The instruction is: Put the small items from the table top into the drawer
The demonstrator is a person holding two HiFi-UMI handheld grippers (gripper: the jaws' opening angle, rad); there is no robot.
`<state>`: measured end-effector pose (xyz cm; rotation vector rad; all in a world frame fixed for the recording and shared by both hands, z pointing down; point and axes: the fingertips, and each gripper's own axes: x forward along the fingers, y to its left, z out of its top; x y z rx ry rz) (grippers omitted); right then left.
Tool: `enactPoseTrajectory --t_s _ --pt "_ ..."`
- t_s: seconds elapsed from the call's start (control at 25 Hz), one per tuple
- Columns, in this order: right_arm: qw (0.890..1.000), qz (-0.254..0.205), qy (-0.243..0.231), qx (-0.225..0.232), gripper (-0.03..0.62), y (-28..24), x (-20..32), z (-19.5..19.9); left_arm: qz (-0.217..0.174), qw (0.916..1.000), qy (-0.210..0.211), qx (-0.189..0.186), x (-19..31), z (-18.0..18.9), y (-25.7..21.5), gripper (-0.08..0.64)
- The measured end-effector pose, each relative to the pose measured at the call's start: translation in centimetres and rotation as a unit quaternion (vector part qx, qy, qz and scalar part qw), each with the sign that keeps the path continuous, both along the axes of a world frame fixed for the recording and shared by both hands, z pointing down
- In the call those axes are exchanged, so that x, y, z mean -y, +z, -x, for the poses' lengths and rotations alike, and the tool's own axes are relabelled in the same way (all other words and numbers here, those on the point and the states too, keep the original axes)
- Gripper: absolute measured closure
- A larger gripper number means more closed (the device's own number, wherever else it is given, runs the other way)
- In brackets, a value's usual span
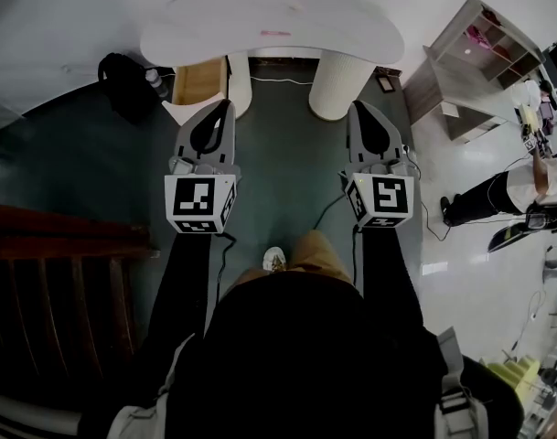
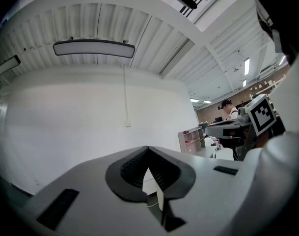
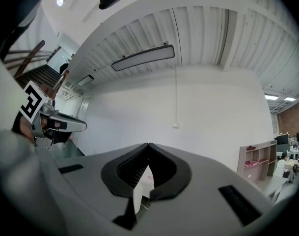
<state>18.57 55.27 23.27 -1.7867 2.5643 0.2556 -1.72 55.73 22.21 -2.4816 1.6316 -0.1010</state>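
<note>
Side by side and level, the left gripper [image 1: 226, 105] and right gripper [image 1: 355, 107], jaws closed and empty, stop well short of what may be a small pink item [image 1: 276, 33] on the white table [image 1: 205, 21].

The table [image 1: 269, 21] is white, with a small pink mark [image 1: 276, 34] on its top. The floor [image 1: 287, 163] is dark grey-green. The left gripper [image 1: 223, 108] and the right gripper [image 1: 360, 110] are light grey, with black ribbed pads [image 2: 134, 168] and black-and-white square markers [image 1: 196, 197]. The trousers [image 1: 316, 250] are tan and the shoe [image 1: 274, 260] is white. The stairs [image 1: 49, 282] are dark red-brown.
</note>
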Motion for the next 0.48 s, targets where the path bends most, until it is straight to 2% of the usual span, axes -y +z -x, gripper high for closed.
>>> enactPoseTrajectory --t_s 0.28,0.48 --pt "1.000 0.002 0.005 0.007 0.566 0.5 2.1 -1.0 0.004 0.9999 0.007 0.008 2.1 -1.0 0.5 0.545" --pt "1.000 -0.002 -0.006 0.011 0.566 0.8 5.6 -0.9 0.004 0.9999 -0.003 0.011 4.9 -0.9 1.0 0.545"
